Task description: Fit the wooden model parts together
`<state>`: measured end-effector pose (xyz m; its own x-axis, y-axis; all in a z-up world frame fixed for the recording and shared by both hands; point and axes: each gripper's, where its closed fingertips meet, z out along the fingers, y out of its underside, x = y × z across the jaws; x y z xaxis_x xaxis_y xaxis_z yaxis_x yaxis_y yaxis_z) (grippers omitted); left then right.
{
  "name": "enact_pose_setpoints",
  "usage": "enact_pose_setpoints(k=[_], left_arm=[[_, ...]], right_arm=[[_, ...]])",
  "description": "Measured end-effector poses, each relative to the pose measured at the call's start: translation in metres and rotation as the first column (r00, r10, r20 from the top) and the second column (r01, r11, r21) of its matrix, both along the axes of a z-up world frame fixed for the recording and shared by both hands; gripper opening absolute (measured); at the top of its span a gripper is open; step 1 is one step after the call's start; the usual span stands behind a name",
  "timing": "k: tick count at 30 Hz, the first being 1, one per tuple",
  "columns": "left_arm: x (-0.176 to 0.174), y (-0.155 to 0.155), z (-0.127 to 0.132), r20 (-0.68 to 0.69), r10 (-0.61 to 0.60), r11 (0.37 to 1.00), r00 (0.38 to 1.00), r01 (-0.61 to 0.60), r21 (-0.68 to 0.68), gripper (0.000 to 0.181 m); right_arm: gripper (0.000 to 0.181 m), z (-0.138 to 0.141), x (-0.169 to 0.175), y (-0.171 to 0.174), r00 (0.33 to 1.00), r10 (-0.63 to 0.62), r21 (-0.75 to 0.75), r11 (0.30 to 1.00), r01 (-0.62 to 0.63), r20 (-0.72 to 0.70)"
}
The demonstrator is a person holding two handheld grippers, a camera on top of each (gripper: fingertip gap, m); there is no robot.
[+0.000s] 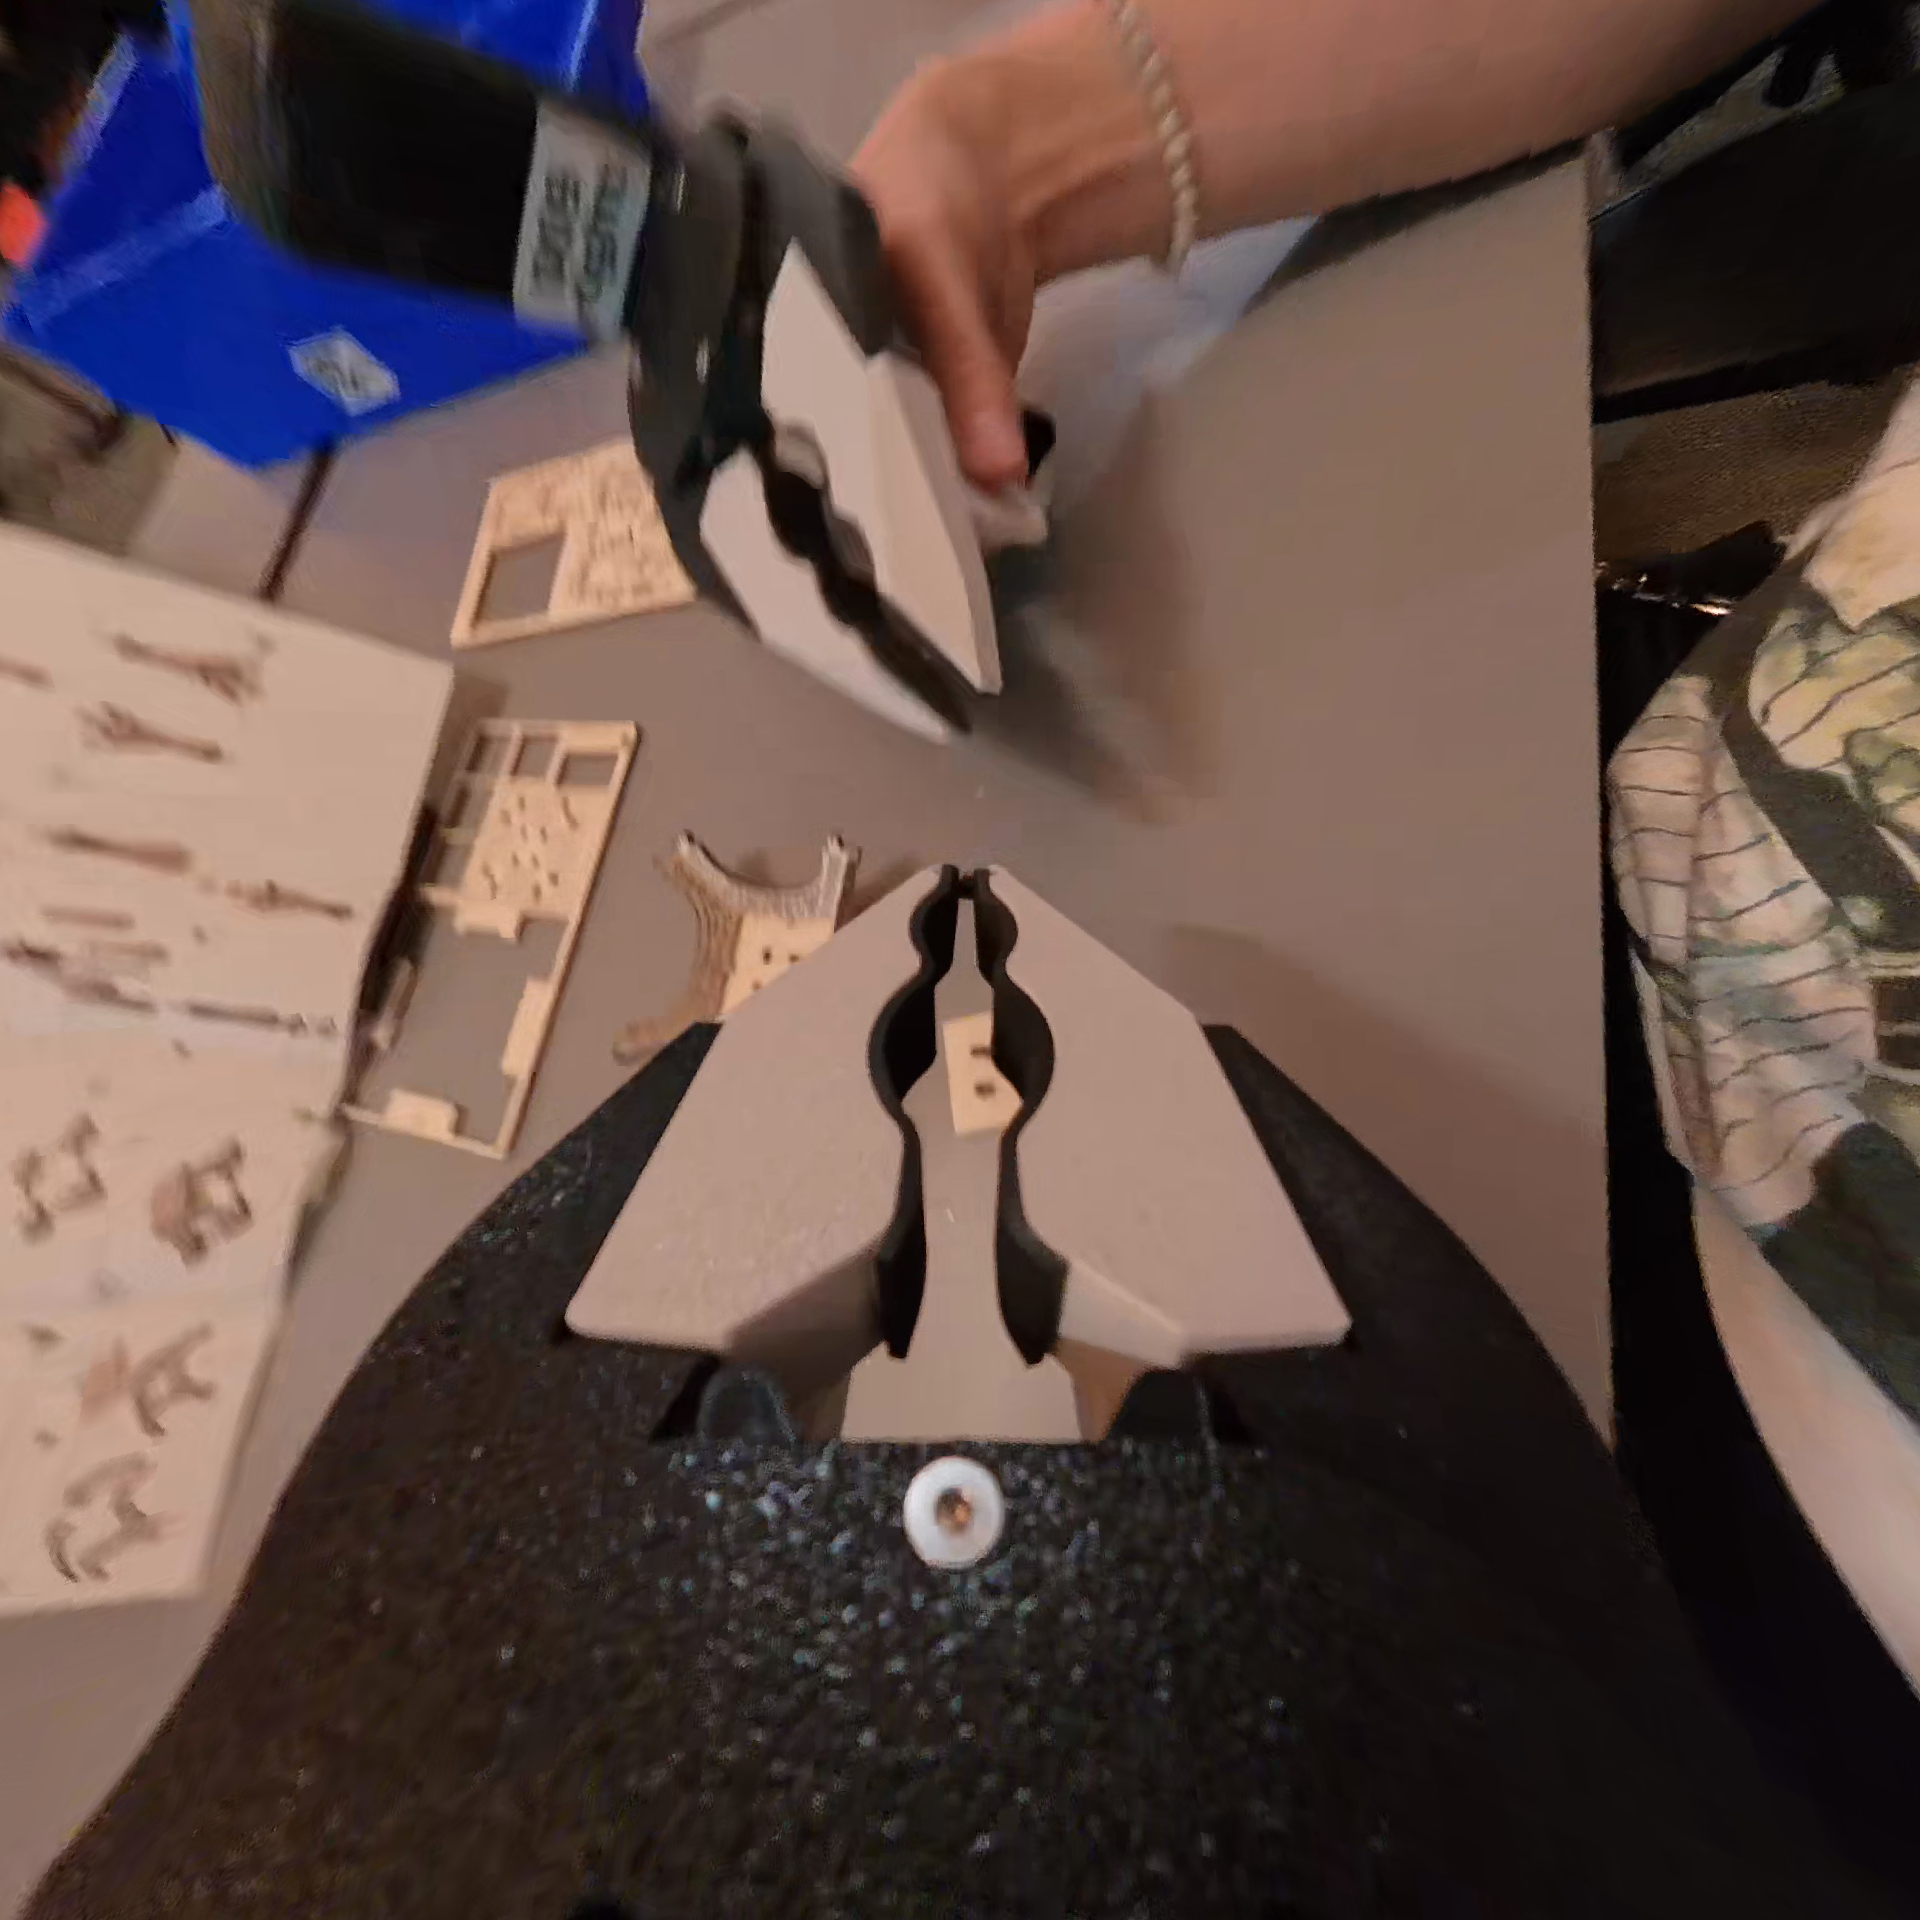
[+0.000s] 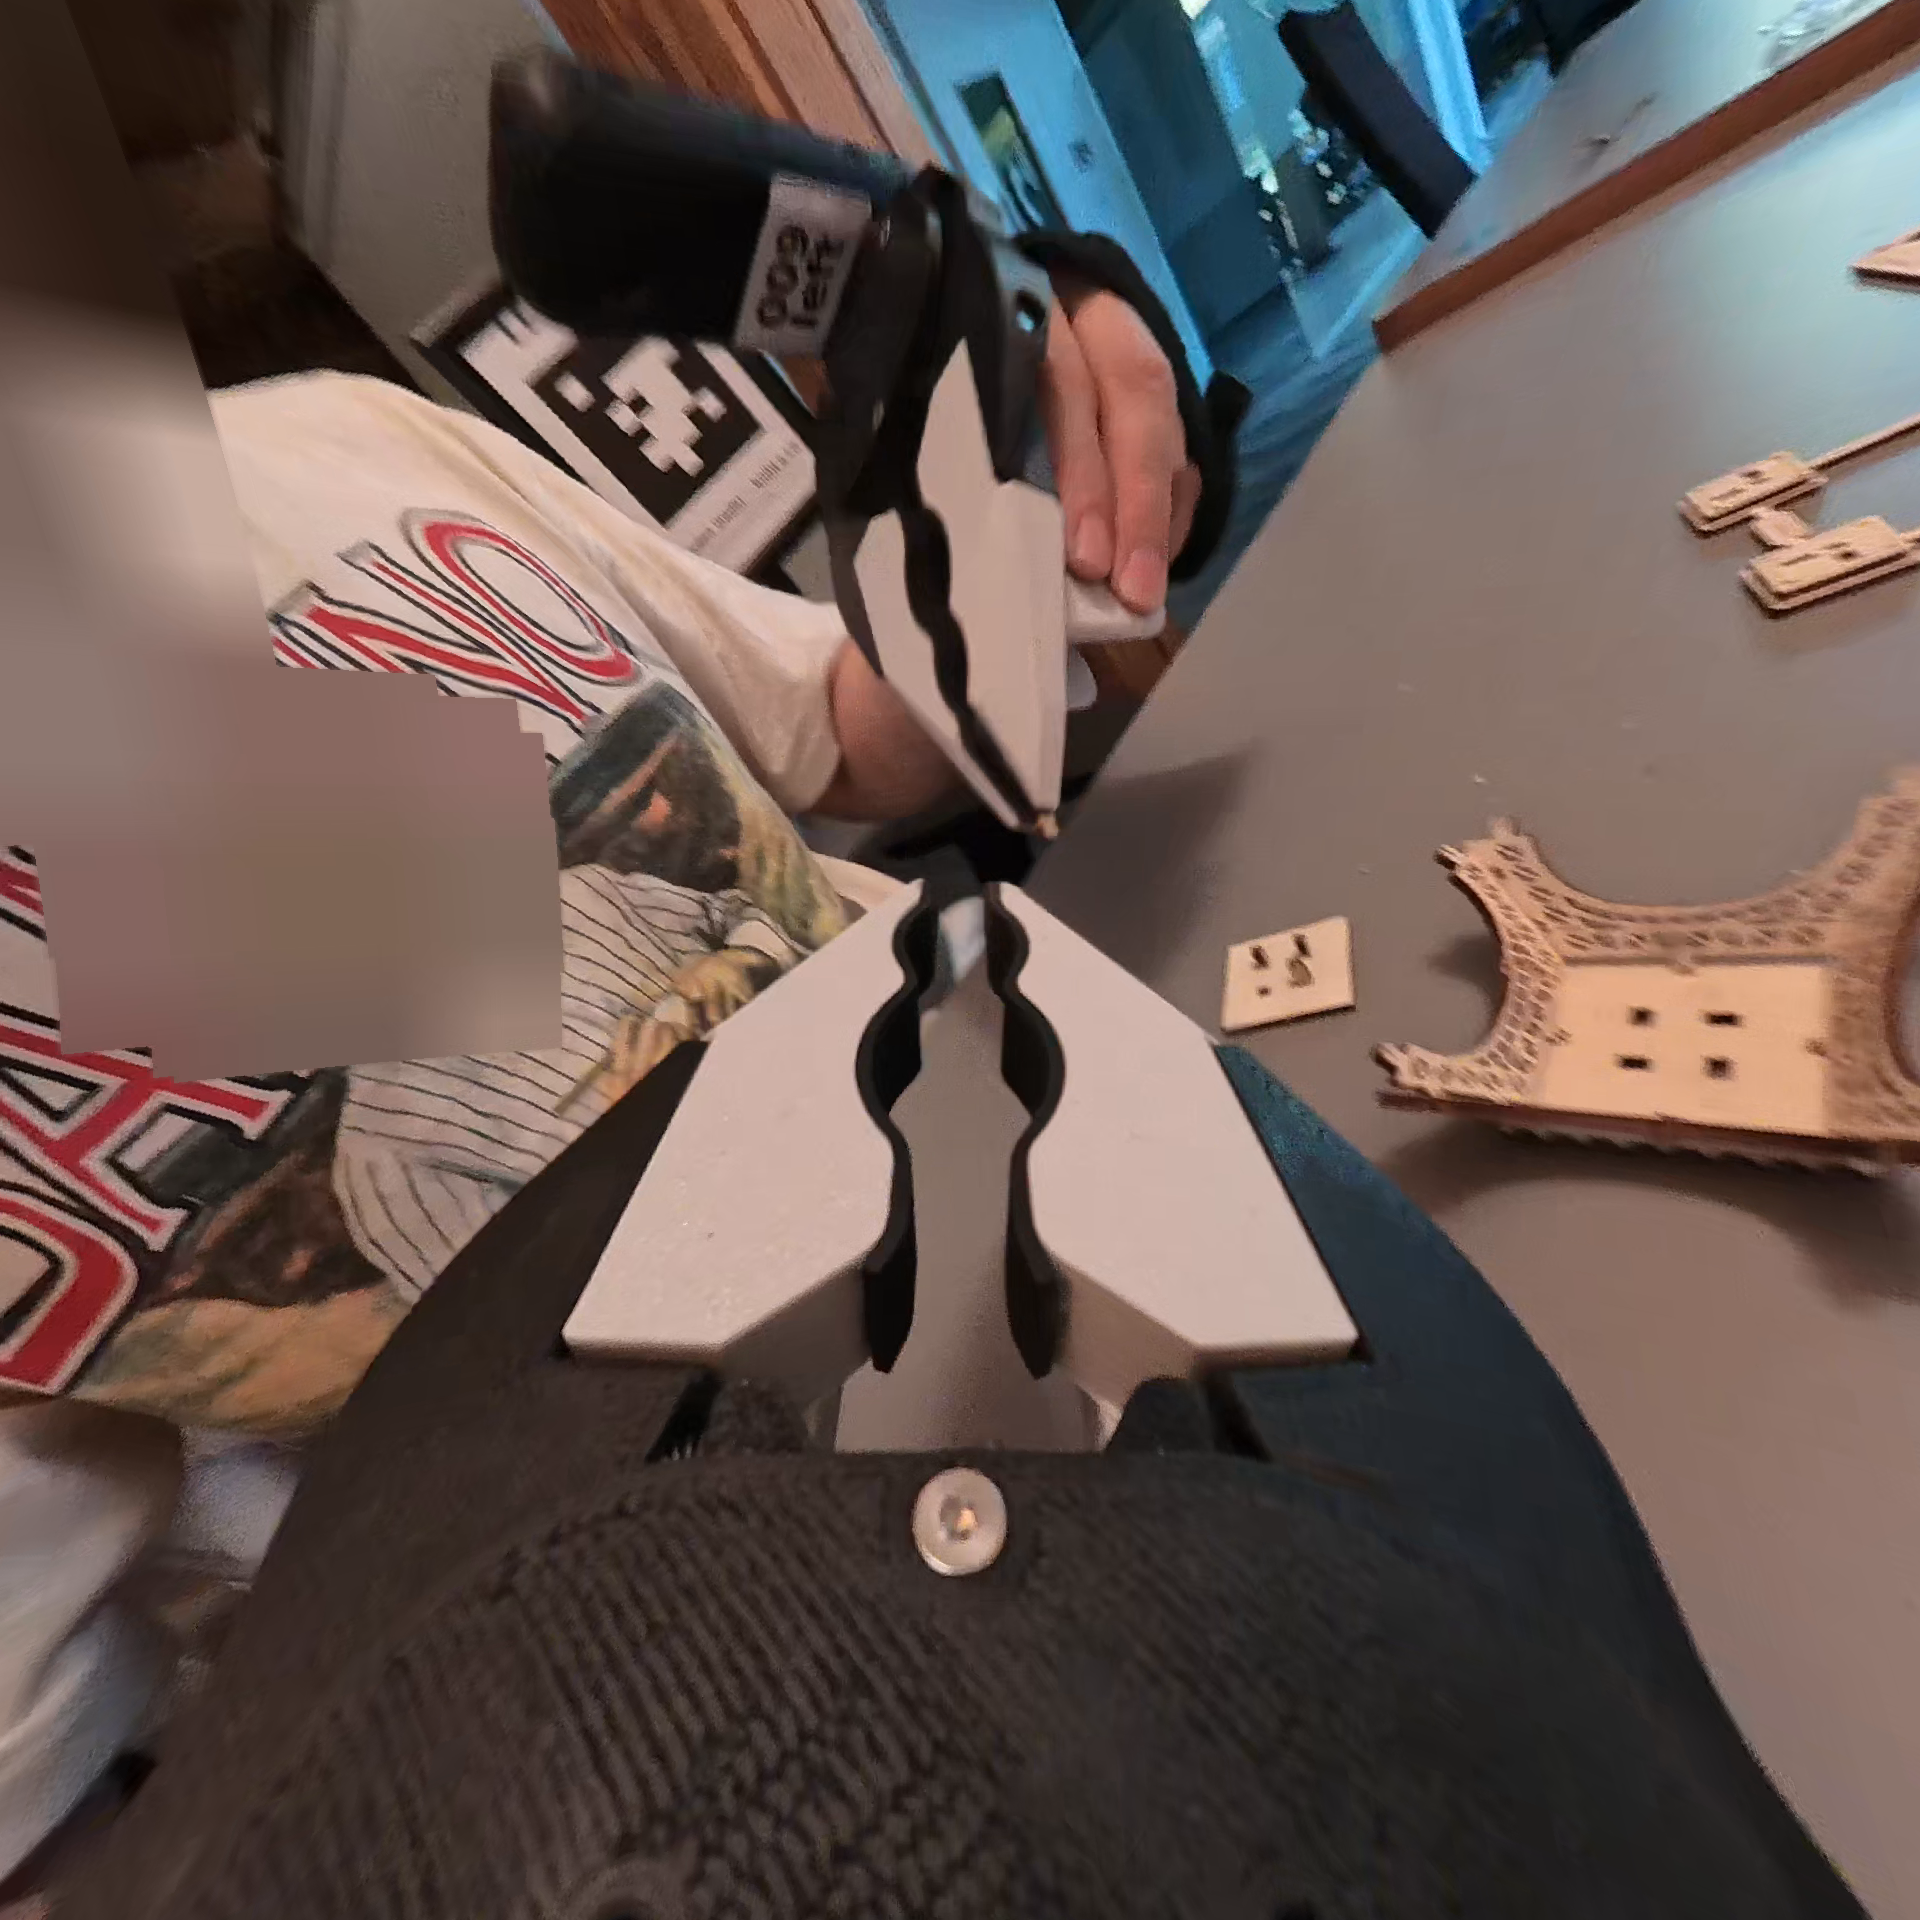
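Wooden parts loose on table

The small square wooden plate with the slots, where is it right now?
The small square plate lies flat on the grey table, right of centre in the right wrist view, just left of the arched lattice tower base.

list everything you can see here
tower base: 1, tan, on table, right of right tool
square plate: 1, tan, flat beside tower base
cut-out sheets: 2, tan, table's left part
joined piece: 1, tan, far on table
instruction sheet: 1, cream, far left
bin: 1, blue, beyond table
marker card: 1, black-white, behind left tool
table: 1, grey
left tool: 1, grey-black, shut, above table
right tool: 1, grey-black, slightly open
hands: 2, one per tool
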<state>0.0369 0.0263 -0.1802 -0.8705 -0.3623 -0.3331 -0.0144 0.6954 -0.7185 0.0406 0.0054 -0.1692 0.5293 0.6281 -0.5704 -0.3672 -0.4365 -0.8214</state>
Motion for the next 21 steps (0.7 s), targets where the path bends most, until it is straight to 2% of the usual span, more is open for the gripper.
enact_pose_setpoints(k=[2, 3, 5, 7, 10, 12, 14, 16, 17, 18, 21], left_arm=[[0.0, 0.011, -0.009, -0.089, 0.059, 0.998, 0.994, -0.059, 0.002, 0.0], [0.0, 0.014, -0.013, -0.113, 0.074, 0.997, 0.991, -0.073, 0.009, 0.0], [0.0, 0.018, -0.021, -0.141, 0.102, 0.994, 0.985, -0.097, 0.045, 0.0], [-0.001, 0.018, -0.028, -0.161, 0.108, 0.992, 0.981, -0.095, 0.082, 0.0], [0.001, 0.019, -0.037, -0.177, 0.113, 0.988, 0.978, -0.091, 0.126, 0.0], [0.005, 0.021, -0.039, -0.172, 0.12, 0.986, 0.978, -0.098, 0.131, 0.0], [0.005, 0.016, -0.034, -0.116, 0.06, 0.992, 0.991, -0.047, 0.115, 0.0], [0.006, 0.007, -0.019, 0.076, -0.061, 0.994, 0.995, 0.053, 0.099, 0.0], [0.005, 0.003, -0.009, 0.173, -0.111, 0.991, 0.979, 0.096, 0.092, 0.0], [0.003, 0.0, 0.0, 0.248, -0.148, 0.988, 0.957, 0.13, 0.087, 0.0], [-0.007, -0.006, 0.009, 0.307, -0.222, 0.975, 0.925, 0.203, 0.093, 0.0]], right_arm=[[0.001, -0.018, 0.015, 0.004, 0.976, -0.105, -0.043, 0.992, 0.115, 0.19], [0.008, -0.03, 0.025, 0.007, 0.933, -0.159, -0.046, 0.982, 0.183, 0.323], [0.01, -0.048, 0.04, 0.008, 0.798, -0.207, -0.013, 0.966, 0.259, 0.565], [0.016, -0.055, 0.041, 0.011, 0.698, -0.215, 0.031, 0.963, 0.267, 0.683], [0.018, -0.061, 0.033, 0.015, 0.65, -0.192, 0.056, 0.973, 0.225, 0.735], [0.018, -0.057, 0.026, 0.015, 0.687, -0.194, 0.065, 0.976, 0.209, 0.7], [0.017, -0.041, 0.012, 0.016, 0.797, -0.195, 0.077, 0.98, 0.185, 0.571], [0.008, -0.02, -0.002, 0.015, 0.911, -0.165, 0.088, 0.986, 0.142, 0.379], [0.0, -0.012, -0.005, 0.014, 0.941, -0.15, 0.093, 0.987, 0.128, 0.303], [0.0, -0.007, -0.007, 0.012, 0.962, -0.131, 0.09, 0.99, 0.113, 0.239], [0.0, 0.002, -0.011, 0.007, 0.988, -0.084, 0.092, 0.993, 0.073, 0.126]])
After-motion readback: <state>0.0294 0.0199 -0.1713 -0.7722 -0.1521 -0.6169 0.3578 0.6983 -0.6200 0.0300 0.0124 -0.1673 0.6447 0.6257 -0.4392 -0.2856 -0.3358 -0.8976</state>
